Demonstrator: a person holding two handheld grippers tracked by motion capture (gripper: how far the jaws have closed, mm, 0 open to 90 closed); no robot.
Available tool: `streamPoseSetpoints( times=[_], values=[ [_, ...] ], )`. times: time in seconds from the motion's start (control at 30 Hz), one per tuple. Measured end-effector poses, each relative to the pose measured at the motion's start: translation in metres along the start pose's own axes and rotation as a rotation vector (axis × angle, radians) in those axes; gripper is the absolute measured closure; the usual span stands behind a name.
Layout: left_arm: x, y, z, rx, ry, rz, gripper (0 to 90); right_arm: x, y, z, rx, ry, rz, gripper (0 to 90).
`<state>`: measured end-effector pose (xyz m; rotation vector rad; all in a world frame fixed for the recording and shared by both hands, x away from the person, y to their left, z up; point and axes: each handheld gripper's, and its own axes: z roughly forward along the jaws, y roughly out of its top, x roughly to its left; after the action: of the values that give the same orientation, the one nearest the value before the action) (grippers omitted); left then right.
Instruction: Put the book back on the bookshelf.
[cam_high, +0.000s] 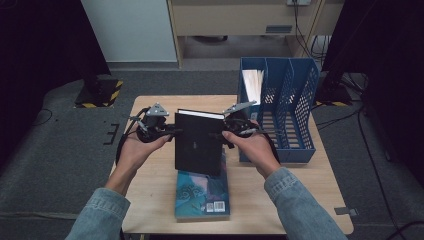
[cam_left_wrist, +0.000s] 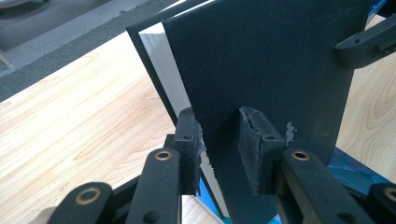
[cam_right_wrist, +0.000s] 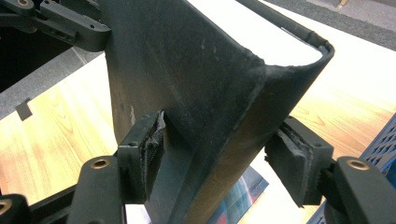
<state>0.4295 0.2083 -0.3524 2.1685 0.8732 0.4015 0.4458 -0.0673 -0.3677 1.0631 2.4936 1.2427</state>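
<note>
Item: black book (cam_high: 198, 142). I have it lifted upright above the table (cam_high: 150, 200), at the centre of the high view, top edge tilted toward twelve o'clock. Page block visible along its upper edge.

Item: left gripper (cam_high: 167, 131). At nine o'clock of the book, jaws clamped on the page-edge side. In the left gripper view the pads (cam_left_wrist: 191, 140) sit either side of the front cover and pages and press on them.

Item: right gripper (cam_high: 226, 135). At three o'clock of the book, on the spine side. In the right gripper view one pad (cam_right_wrist: 144, 149) touches the cover; the other pad (cam_right_wrist: 294, 163) stands close off the spine with a small gap, so I read the hold on this side as partial.

Item: teal book (cam_high: 202, 192). Lies flat on the table at six o'clock of the black book, barcode toward me, partly beneath the raised volume.

Item: blue file rack (cam_high: 280, 110). At two o'clock, well to the right on the table; far-left slot holds pale papers (cam_high: 252, 82); other slots look free.

Progress, as I judge it: the black book is off the stack and stood on end. Left to do: carry it toward two o'clock and slide it into a rack slot; the teal book is untouched.
</note>
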Motion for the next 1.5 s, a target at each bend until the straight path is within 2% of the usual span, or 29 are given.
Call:
streamPoseSetpoints(
  times=[0.87,1.03,1.3,1.5],
  values=[
    [-0.010,-0.008,-0.011,-0.003,0.003,0.024,69.1,0.014,-0.006,-0.009,-0.012,-0.020,-0.068,38.9],
    [-0.011,-0.013,-0.013,-0.019,-0.005,-0.004,69.2,0.015,-0.008,-0.010,-0.023,-0.006,-0.071,38.2],
    [-0.017,-0.020,-0.018,-0.027,0.002,0.003,69.3,0.023,-0.011,-0.014,-0.021,-0.002,-0.091,35.9],
    [-0.020,-0.027,-0.022,-0.038,-0.007,-0.009,69.4,0.028,-0.014,-0.018,-0.024,0.001,-0.117,36.0]
  ],
)
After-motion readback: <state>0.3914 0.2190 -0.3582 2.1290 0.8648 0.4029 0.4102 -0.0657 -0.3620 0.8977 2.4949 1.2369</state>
